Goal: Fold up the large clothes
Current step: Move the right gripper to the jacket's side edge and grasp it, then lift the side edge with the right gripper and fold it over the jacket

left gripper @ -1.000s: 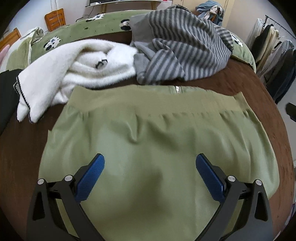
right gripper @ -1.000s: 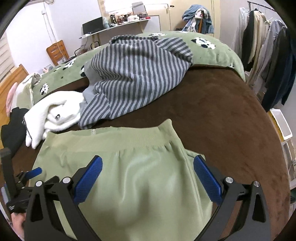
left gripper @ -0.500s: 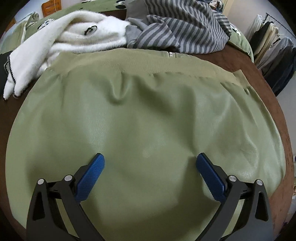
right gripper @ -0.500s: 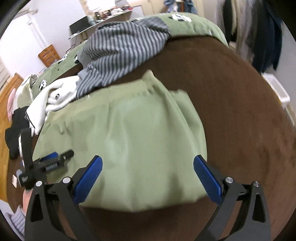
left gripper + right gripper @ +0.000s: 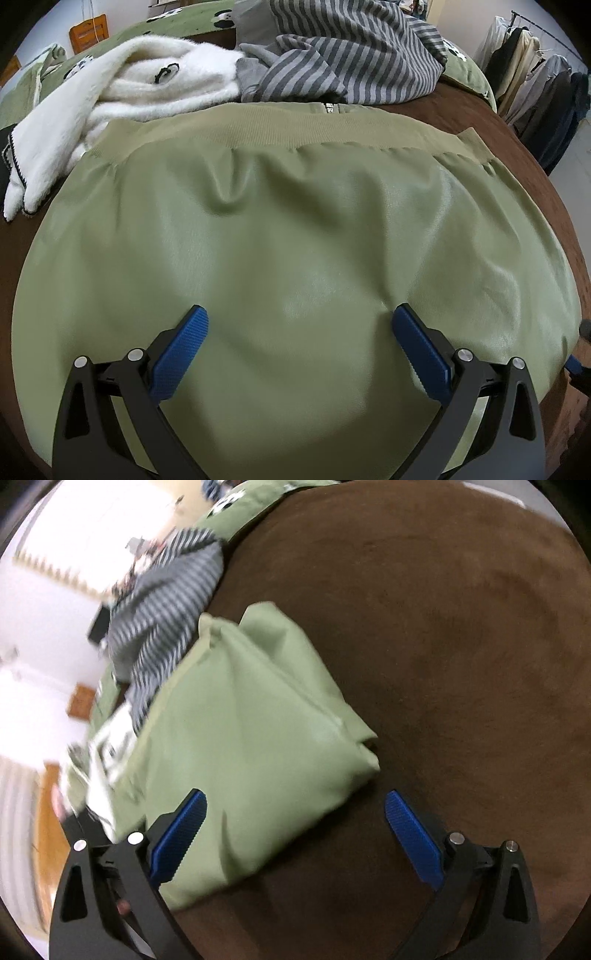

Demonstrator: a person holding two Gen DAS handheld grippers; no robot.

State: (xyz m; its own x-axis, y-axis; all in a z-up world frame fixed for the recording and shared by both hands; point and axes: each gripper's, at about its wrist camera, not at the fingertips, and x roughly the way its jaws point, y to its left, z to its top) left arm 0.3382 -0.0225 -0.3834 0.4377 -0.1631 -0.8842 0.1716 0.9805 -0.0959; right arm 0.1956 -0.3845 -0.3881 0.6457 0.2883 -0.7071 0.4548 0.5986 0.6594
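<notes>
Though zipper-tagged, no legible writing on green garment, striped top.

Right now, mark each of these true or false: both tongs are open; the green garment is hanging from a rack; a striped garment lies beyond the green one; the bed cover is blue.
1. Both tongs are open. True: left tongs and right tongs stand wide apart, gripping nothing.
2. The green garment hangs from a rack. False: it lies spread on the brown bed cover.
3. A striped garment lies beyond the green one. True, beside a white fluffy garment.
4. The bed cover is blue. False: it is brown.
</notes>
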